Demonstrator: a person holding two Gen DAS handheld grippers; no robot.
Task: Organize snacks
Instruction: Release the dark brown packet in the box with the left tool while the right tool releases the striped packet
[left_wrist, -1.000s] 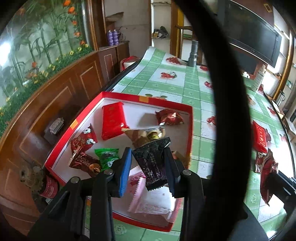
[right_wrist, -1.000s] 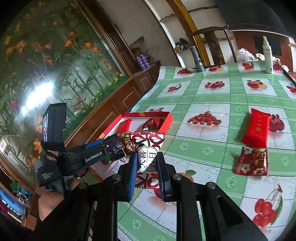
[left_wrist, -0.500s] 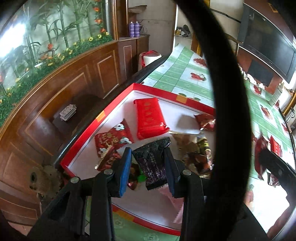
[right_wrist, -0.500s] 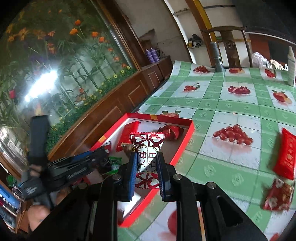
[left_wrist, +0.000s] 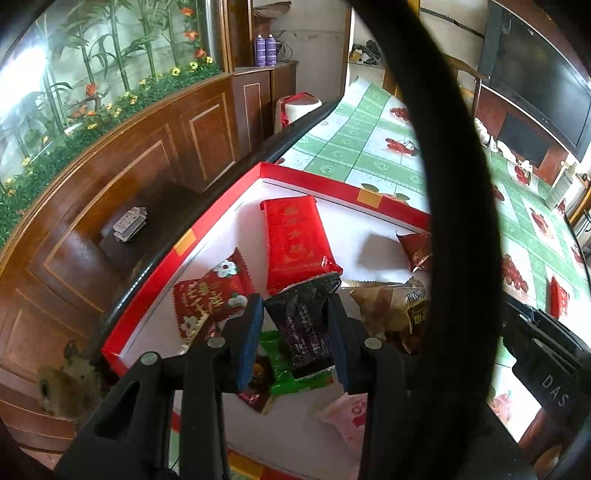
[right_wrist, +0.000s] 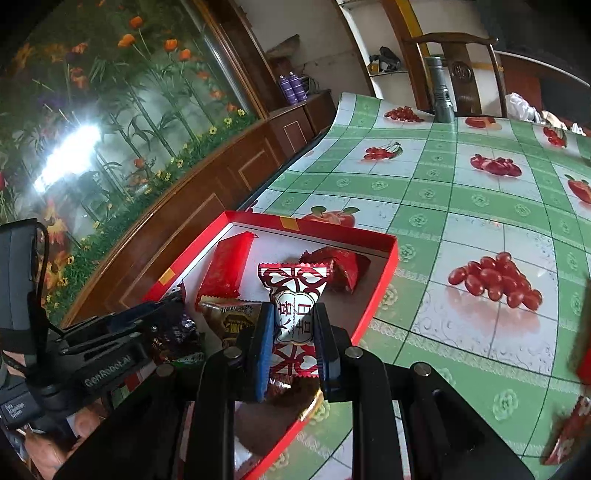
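A red-rimmed box (left_wrist: 317, 181) with a white floor holds several snack packets: a long red pack (left_wrist: 295, 240), a red flowered packet (left_wrist: 207, 295), a green one (left_wrist: 284, 369), a brown one (left_wrist: 391, 310). My left gripper (left_wrist: 295, 332) is shut on a black snack packet (left_wrist: 303, 325) and holds it above the box's near part. My right gripper (right_wrist: 293, 332) is shut on a red-and-white candy packet (right_wrist: 295, 314), held over the box (right_wrist: 384, 280) near its right rim. The left gripper also shows in the right wrist view (right_wrist: 162, 325).
The box stands on a green checked tablecloth with fruit prints (right_wrist: 461, 184), close to the table's left edge. A wooden cabinet wall (left_wrist: 129, 184) runs along that edge. More red packets (left_wrist: 557, 299) lie on the cloth to the right. A grey flashlight (right_wrist: 441, 96) stands far back.
Both grippers have moved left over the box with their packets still held. The right gripper came from above the tablecloth to above the box's interior.
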